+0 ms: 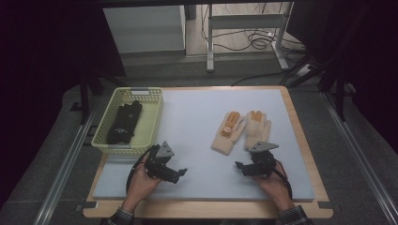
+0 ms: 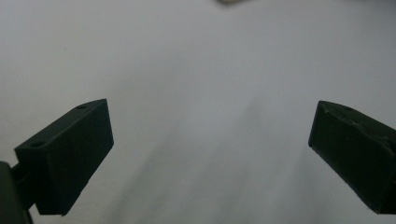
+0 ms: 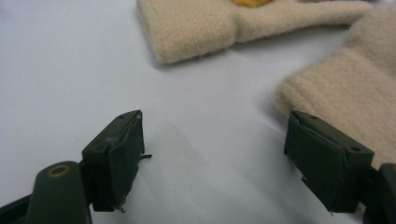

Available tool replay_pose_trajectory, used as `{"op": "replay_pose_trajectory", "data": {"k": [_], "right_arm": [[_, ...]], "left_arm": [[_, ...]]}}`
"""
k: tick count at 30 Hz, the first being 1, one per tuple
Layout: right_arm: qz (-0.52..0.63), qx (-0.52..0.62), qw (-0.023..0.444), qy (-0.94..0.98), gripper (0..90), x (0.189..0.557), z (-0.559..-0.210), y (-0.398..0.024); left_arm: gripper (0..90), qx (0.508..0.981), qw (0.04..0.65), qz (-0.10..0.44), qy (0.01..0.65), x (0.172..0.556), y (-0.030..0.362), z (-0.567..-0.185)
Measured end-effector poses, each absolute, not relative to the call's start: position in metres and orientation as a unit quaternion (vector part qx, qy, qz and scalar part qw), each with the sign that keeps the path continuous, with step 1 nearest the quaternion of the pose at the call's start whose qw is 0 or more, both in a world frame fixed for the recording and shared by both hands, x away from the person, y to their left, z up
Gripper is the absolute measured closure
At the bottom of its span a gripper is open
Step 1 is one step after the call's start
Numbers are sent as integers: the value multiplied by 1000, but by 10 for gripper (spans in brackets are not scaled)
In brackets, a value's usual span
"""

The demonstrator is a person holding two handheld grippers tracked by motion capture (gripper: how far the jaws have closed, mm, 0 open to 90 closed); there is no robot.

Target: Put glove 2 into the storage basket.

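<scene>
Two cream knit gloves with orange fingertips lie side by side on the pale mat (image 1: 197, 117): one glove (image 1: 228, 132) to the left, the other glove (image 1: 258, 127) to the right. My right gripper (image 1: 240, 167) sits just in front of them, low over the mat, open and empty. In the right gripper view its jaws (image 3: 215, 154) stand wide apart, one beside the cuff of the nearer glove (image 3: 345, 84); the other glove's cuff (image 3: 196, 23) lies farther off. My left gripper (image 1: 181, 173) hovers over bare mat at front left, open (image 2: 210, 154) with nothing between its jaws.
A yellow-green mesh basket (image 1: 156, 119) stands at the mat's left edge with a pair of black gloves (image 1: 124, 123) inside. The mat rests on a wooden board (image 1: 300, 136). Beyond the table are a metal frame and cables on the floor.
</scene>
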State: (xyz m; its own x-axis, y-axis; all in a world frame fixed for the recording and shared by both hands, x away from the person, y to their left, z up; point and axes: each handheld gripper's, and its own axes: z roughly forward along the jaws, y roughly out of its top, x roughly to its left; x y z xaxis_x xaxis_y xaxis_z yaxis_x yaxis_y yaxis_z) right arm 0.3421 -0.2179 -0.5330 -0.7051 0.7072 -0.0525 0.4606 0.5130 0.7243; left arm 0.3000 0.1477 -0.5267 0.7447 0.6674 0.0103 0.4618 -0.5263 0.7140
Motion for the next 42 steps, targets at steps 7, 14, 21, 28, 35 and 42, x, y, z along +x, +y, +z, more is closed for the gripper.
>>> {"op": "replay_pose_trajectory", "data": {"k": [7, 14, 21, 28, 35, 42], "right_arm": [[355, 344, 173, 852, 190, 342, -533, -218], [358, 343, 170, 852, 212, 342, -533, -219], [363, 343, 163, 851, 312, 340, -530, -222], [368, 353, 148, 848, 484, 338, -514, -236], [358, 362, 174, 843, 528, 356, -497, -250], [339, 376, 202, 838, 526, 398, -486, -260]], "left_arm": [[0, 864, 341, 139, 344, 299, 150, -546], [2, 857, 354, 123, 353, 301, 153, -550], [3, 857, 355, 123, 354, 301, 153, -550], [4, 856, 355, 123, 354, 301, 153, -550], [5, 856, 355, 123, 354, 301, 153, -550], [5, 856, 355, 123, 354, 301, 153, -550]]}}
